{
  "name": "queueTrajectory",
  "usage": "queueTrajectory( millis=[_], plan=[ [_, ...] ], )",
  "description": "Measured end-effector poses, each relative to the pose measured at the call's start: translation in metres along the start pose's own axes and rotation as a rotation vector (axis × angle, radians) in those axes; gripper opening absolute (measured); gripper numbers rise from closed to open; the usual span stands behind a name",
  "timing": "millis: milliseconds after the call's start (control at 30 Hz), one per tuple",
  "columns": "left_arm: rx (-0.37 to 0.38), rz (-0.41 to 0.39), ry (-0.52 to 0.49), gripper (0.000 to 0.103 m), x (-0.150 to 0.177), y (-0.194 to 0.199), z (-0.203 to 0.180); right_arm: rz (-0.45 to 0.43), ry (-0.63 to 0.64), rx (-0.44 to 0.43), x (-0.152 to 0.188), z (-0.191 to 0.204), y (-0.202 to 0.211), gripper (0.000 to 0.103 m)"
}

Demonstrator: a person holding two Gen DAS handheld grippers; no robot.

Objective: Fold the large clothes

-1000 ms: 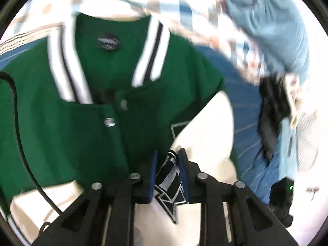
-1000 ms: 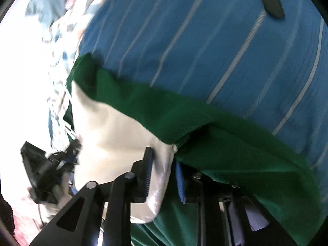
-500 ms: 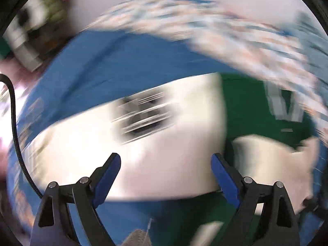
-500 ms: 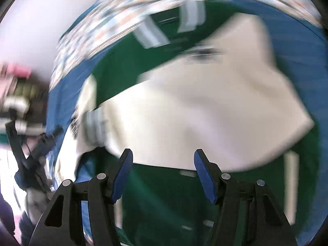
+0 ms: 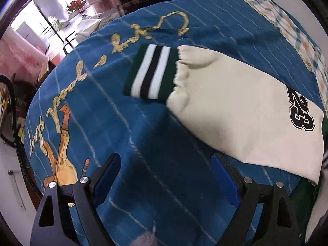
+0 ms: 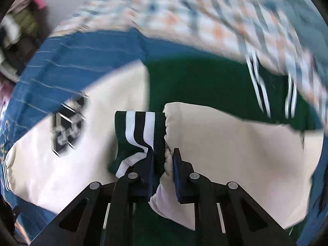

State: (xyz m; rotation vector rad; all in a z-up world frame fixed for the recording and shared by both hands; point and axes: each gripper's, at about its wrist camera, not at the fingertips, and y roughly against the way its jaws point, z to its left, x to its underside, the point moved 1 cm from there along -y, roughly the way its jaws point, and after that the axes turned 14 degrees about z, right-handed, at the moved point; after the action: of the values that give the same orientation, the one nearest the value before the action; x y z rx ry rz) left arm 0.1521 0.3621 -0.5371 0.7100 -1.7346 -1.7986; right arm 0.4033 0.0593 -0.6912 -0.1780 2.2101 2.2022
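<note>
Jacket sleeve cuff (image 6: 141, 131), green with white and black stripes, is pinched in my right claw (image 6: 163, 164), whose jaws have just been closing on the cuff and the cream fabric beside it. My left claw (image 5: 166, 176) hangs released, jaws wide over the bare blue bedspread (image 5: 102, 106). Far right of it lies the other cream sleeve (image 5: 235, 106), its striped cuff (image 5: 150, 74) flat on the spread. The green jacket body (image 6: 196, 82) lies farther off.
</note>
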Motion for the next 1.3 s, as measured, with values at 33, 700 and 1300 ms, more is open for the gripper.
queueTrajectory(
  millis=[33,700,1300],
  plan=[
    [0.018,0.007,0.004,0.09,-0.001,-0.001,-0.002,0.012,0.038,0.006,-0.007,0.011,-0.002,0.018],
    [0.237,-0.05,0.277,0.009,-0.113,-0.027,-0.028,0.192,-0.286,-0.338,0.089,-0.096,0.009,0.064],
    [0.099,-0.371,-0.142,0.004,-0.15,0.103,-0.086,0.168,0.134,-0.067,0.015,0.021,-0.044,0.035]
  ],
)
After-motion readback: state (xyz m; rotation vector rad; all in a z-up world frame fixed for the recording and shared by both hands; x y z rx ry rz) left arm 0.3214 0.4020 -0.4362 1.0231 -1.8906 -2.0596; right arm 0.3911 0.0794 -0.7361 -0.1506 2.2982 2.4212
